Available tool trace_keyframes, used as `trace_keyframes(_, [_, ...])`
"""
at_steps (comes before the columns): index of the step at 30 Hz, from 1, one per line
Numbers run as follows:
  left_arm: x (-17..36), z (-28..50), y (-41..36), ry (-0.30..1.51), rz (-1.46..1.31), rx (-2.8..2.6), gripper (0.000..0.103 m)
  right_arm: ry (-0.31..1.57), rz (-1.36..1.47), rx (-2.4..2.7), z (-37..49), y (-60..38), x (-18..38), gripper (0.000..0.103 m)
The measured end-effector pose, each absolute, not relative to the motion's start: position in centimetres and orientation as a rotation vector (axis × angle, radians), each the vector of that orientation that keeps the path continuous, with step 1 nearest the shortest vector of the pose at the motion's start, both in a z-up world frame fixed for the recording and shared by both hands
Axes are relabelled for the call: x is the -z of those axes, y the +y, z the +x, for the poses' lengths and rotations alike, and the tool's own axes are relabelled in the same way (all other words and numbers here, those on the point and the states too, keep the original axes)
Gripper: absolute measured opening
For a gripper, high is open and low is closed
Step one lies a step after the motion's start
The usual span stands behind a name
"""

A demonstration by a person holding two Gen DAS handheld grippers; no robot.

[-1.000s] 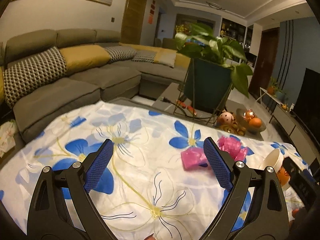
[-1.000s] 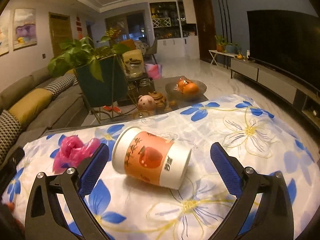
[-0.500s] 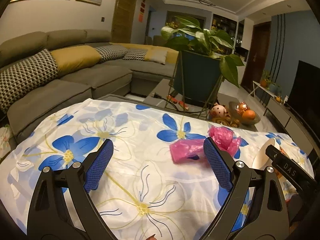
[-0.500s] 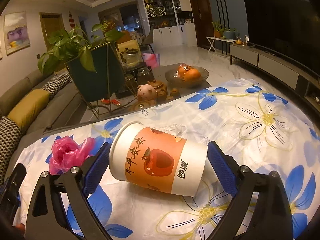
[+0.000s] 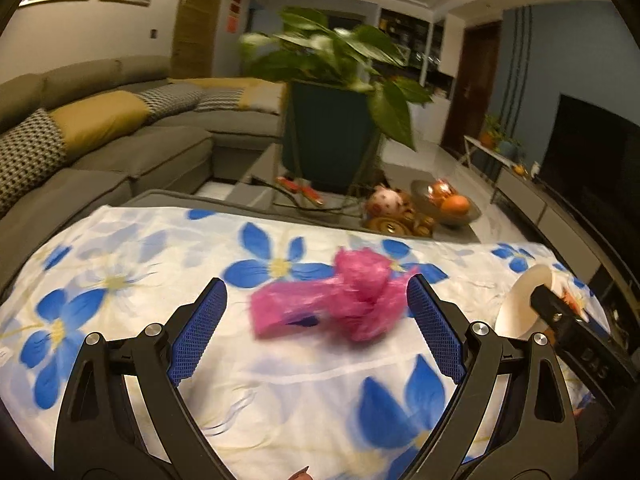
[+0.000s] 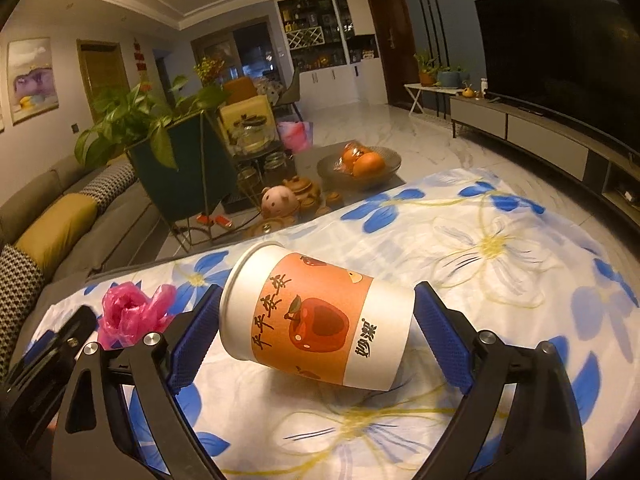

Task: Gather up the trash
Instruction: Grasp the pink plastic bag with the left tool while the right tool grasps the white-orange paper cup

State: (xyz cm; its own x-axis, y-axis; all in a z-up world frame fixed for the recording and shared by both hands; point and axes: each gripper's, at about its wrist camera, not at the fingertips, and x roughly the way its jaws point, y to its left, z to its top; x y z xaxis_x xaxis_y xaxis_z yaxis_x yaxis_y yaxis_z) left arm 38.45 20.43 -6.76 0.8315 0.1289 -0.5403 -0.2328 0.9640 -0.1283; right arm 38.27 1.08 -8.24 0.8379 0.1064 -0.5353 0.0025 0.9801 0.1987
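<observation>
A crumpled pink plastic bag (image 5: 336, 304) lies on the flowered tablecloth (image 5: 120, 264). My left gripper (image 5: 316, 282) is open, and the bag sits just beyond and between its blue pads, close to the right one. A paper cup (image 6: 316, 316) with an orange apple print lies on its side. My right gripper (image 6: 318, 290) is closed along its length, one pad on the rim and the other on the base. The left wrist view shows the cup's white mouth (image 5: 520, 300) at the right, with a right gripper finger (image 5: 560, 316) on it. The pink bag (image 6: 132, 312) also appears left of the cup.
Beyond the cloth's far edge stands a low table with a potted plant (image 5: 332, 136), a piggy figure (image 6: 278, 200), small teapots and a fruit bowl (image 6: 360, 164). A grey sofa (image 5: 100, 152) runs along the left. A TV unit (image 6: 540, 128) lines the right wall.
My left gripper has come closer to the pink bag, which now sits between its fingertips. My right gripper's jaws narrowed a little and now meet both ends of the cup.
</observation>
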Motion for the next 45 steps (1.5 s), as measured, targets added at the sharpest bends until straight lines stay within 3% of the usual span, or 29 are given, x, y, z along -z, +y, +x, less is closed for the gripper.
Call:
trace_keyframes(5, [8.3, 41.0, 20.1, 0.654, -0.194, -0.173, 0.089, 0.533, 0.204, -0.025, 37.9, -0.2, 7.8, 0.09])
trace_keyframes(8, [9.1, 41.7, 20.0, 0.693, -0.187, -0.161, 0.078, 0.525, 0.212, -0.019, 37.9, -0.5, 7.9, 0.09])
trace_keyframes(13, [10.3, 42.7, 20.1, 0.76, -0.19, -0.139, 0.038, 0.528, 0.215, -0.019, 38.0, -0.6, 8.0, 0.09])
trace_keyframes(20, [10.8, 42.5, 20.6, 0.762, -0.242, -0.101, 0.0, 0.524, 0.219, -0.019, 37.9, -0.6, 8.0, 0.09])
trace_keyframes(36, [8.5, 39.8, 21.4, 0.606, -0.308, -0.059, 0.0, 0.519, 0.255, -0.037, 37.8, -1.2, 7.9, 0.09])
trace_keyframes(38, [8.1, 40.2, 20.8, 0.604, -0.27, -0.075, 0.022, 0.517, 0.265, -0.038, 37.8, -1.4, 7.9, 0.09])
trace_keyframes(39, [8.1, 40.5, 20.6, 0.608, -0.254, -0.086, 0.05, 0.518, 0.273, -0.039, 37.9, -1.5, 7.9, 0.09])
trace_keyframes(40, [8.1, 40.8, 20.5, 0.609, -0.249, -0.096, 0.063, 0.518, 0.279, -0.04, 37.9, -1.8, 7.9, 0.09])
trace_keyframes(45, [8.5, 44.0, 21.0, 0.679, -0.263, -0.121, 0.064, 0.512, 0.288, -0.046, 37.8, -1.9, 8.0, 0.09])
